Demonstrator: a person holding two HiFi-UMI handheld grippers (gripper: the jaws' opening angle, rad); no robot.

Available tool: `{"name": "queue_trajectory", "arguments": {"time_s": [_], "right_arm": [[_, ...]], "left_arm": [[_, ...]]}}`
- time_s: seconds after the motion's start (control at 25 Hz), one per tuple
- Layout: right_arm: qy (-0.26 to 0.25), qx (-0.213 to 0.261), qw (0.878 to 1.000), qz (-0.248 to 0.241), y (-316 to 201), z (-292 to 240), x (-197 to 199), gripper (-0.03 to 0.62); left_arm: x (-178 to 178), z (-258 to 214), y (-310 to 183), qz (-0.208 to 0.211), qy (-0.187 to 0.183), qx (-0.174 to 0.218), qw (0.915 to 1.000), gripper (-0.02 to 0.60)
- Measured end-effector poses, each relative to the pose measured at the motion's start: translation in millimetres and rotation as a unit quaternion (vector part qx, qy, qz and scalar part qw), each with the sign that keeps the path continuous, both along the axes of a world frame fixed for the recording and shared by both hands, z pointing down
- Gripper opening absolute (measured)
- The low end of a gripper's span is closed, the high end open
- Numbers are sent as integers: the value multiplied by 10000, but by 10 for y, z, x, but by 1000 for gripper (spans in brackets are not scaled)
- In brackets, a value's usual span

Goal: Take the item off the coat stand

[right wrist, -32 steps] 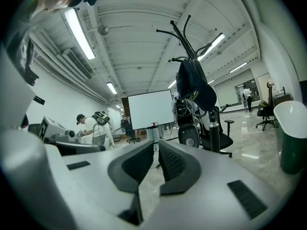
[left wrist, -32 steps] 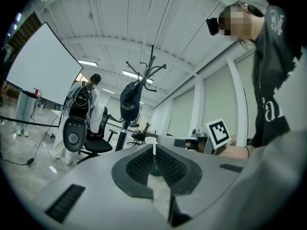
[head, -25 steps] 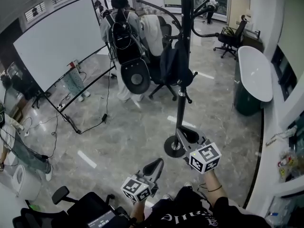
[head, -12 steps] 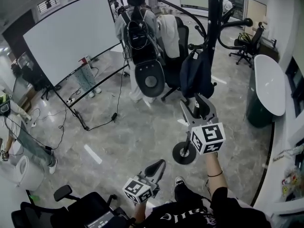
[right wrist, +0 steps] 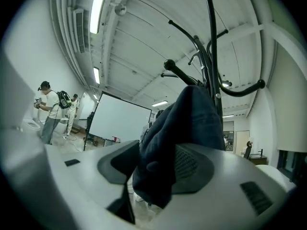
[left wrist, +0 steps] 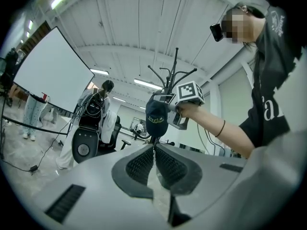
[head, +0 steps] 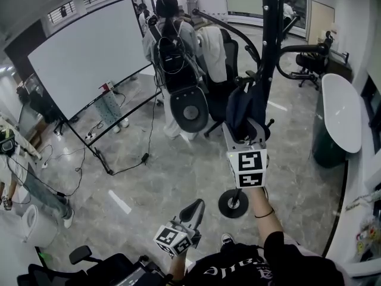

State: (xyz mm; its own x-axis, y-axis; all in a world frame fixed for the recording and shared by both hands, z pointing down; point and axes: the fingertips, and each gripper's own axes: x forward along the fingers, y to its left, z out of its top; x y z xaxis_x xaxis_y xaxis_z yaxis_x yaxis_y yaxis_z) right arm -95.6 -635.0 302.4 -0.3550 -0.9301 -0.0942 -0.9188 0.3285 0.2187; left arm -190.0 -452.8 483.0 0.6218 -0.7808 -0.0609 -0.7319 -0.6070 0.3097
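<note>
I read right gripper (head: 244,133) clamped on navy cap (head: 237,105) hanging on coat stand (head: 268,40). Cap judged soft, light; fabric-fold hold adequate. Left gripper (left wrist: 154,161) closed, empty.

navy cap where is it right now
In the head view the navy cap hangs right of centre on the coat stand, its lower edge between the jaws of the right gripper.

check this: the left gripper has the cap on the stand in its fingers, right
No, it is the right gripper that has the cap on the stand in its fingers, as the right gripper view shows; the left gripper is shut, empty.
</note>
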Motion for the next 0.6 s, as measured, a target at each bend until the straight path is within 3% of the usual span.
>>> {"name": "queue_trajectory", "arguments": {"time_s": [0.08,0.16,0.4,0.6], "right_arm": [[1,47,10000,-88,-37,-17,13,123],[9,43,9999,-162,-65,-23,48,81],[-245,322,9968,-687,190,-338,-22,58],[-252,728,9855,-1515,553,-620,-271,51]], "left_arm": [[42,-19,-66,26,14,-14,10000,3],[65,-27,-116,27,3,-37,10000,3],[-25,-3,-140,-140,3,-75,9999,3],[-76,54,-88,-272,-8,-121,9996,3]]}}
